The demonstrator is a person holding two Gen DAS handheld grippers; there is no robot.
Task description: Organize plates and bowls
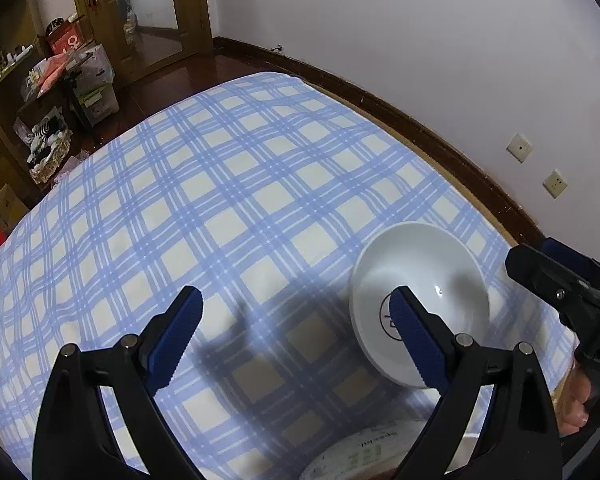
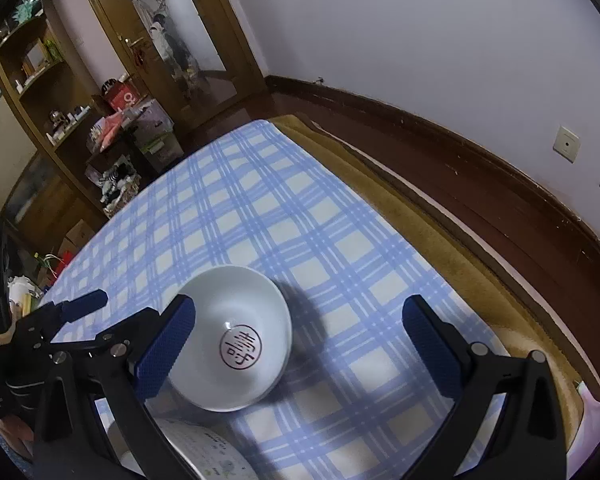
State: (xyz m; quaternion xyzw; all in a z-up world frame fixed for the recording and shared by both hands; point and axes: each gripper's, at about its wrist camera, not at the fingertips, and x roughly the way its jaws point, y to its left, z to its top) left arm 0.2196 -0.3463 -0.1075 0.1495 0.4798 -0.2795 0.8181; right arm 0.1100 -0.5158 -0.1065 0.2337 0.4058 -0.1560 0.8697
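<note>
A white bowl (image 1: pixel 432 280) with a round dark emblem inside sits upright on the blue checked cloth (image 1: pixel 220 200). In the left wrist view it lies at the right, behind my right finger. My left gripper (image 1: pixel 296 344) is open and empty above the cloth. In the right wrist view the bowl (image 2: pixel 240 320) lies left of centre, beside the left finger. My right gripper (image 2: pixel 300 352) is open and empty above the cloth. A printed plate (image 1: pixel 360 452) shows at the bottom edge; it also shows in the right wrist view (image 2: pixel 204 452), partly hidden by the gripper.
The cloth (image 2: pixel 300 220) covers a table next to a white wall with dark skirting (image 2: pixel 500 184). The right gripper (image 1: pixel 572 300) shows at the right of the left wrist view, and the left gripper (image 2: pixel 60 316) at the left of the right wrist view. Shelves and boxes (image 1: pixel 76 76) stand beyond.
</note>
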